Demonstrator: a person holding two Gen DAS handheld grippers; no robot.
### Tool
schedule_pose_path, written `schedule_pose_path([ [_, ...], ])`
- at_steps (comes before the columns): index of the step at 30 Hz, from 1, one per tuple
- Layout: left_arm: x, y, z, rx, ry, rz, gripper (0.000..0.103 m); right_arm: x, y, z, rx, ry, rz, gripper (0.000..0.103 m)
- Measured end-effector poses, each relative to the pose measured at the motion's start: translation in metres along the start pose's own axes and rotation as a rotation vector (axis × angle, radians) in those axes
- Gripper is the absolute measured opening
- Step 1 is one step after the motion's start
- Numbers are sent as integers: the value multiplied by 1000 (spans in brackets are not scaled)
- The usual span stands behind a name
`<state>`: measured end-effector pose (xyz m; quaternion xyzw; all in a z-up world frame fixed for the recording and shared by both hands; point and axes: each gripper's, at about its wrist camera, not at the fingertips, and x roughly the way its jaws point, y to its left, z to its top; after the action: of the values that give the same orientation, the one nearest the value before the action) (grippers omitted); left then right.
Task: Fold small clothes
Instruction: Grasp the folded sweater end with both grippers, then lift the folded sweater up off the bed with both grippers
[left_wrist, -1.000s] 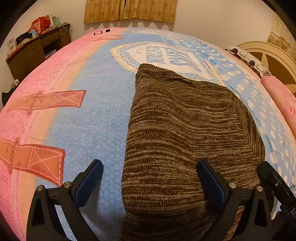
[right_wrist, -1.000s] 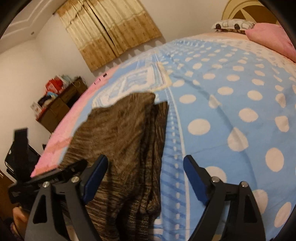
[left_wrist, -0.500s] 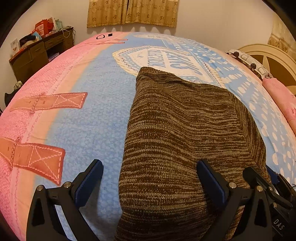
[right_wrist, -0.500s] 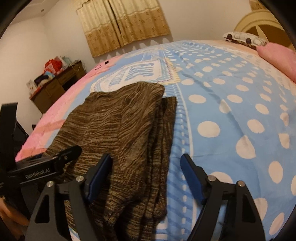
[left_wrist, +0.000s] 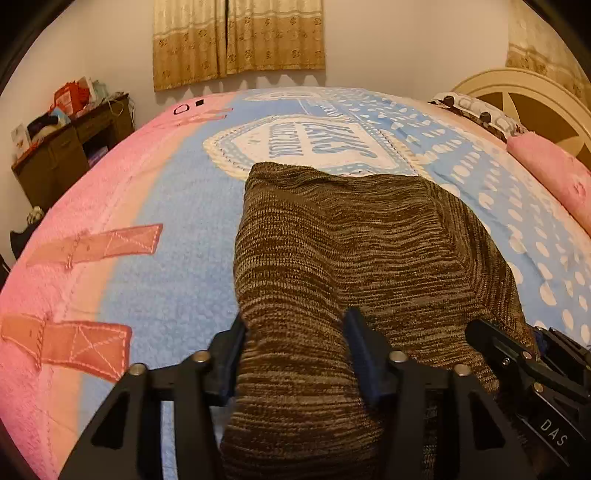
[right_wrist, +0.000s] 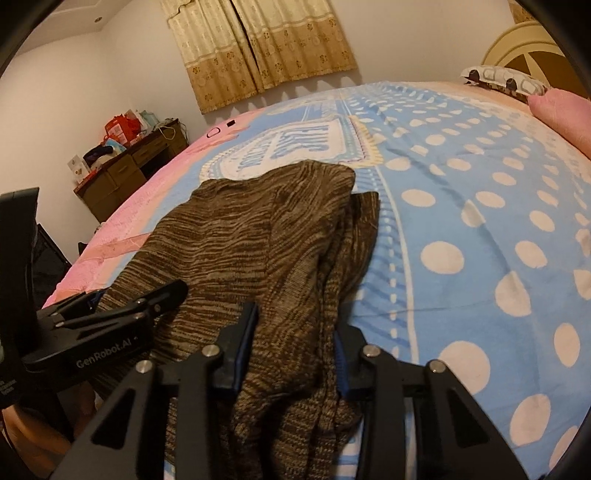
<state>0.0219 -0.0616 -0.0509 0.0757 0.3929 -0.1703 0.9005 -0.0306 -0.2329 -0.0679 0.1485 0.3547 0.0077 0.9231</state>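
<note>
Lying lengthwise on the bed, the brown knit garment (left_wrist: 351, 258) is folded into a long band on the blue part of the blanket (left_wrist: 166, 280), its far end touching the white lettered patch. The left gripper (left_wrist: 295, 354) has its jaws pressed in on the garment's near end, the knit bunched between the two blue pads — a pinch on the left half of that edge. The right gripper (right_wrist: 295, 350) clamps the same near end further to the right, its jaws closed on a thick gather of cloth. Each view catches the other tool: the left wrist view shows the right gripper's black body at its lower right edge, resting on the knit, while the right wrist view shows the left gripper's side, lettered "GenRobot.AI", lying across the garment's left part. Only the right wrist view reveals the stacked layers along the garment's right edge (right_wrist: 354, 236), where a lower layer sticks out past the upper one onto the polka-dot area. Only the left wrist view shows the pink border with its orange strap patches (left_wrist: 96, 243). Both views take in the curtain (left_wrist: 236, 40), the cluttered wooden desk (left_wrist: 62, 155) and the pink pillow (right_wrist: 561, 114) by the headboard (left_wrist: 535, 99).
</note>
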Motion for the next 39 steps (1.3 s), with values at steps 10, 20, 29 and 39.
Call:
schedule_pose_path([
  [10,0,-1,-1,-10,2,1,50,3,-3,2,46,10,23,51],
  [20,-9,0,1,-14,-5,-22,32,0,12,4,-8,-7,-23,31],
  [29,-28,5,0,-12,9,-40,31,-20,31,5,-25,-62,-52,27],
  [39,-50,7,-26,42,33,-71,35,-40,35,-14,40,-50,-14,27],
])
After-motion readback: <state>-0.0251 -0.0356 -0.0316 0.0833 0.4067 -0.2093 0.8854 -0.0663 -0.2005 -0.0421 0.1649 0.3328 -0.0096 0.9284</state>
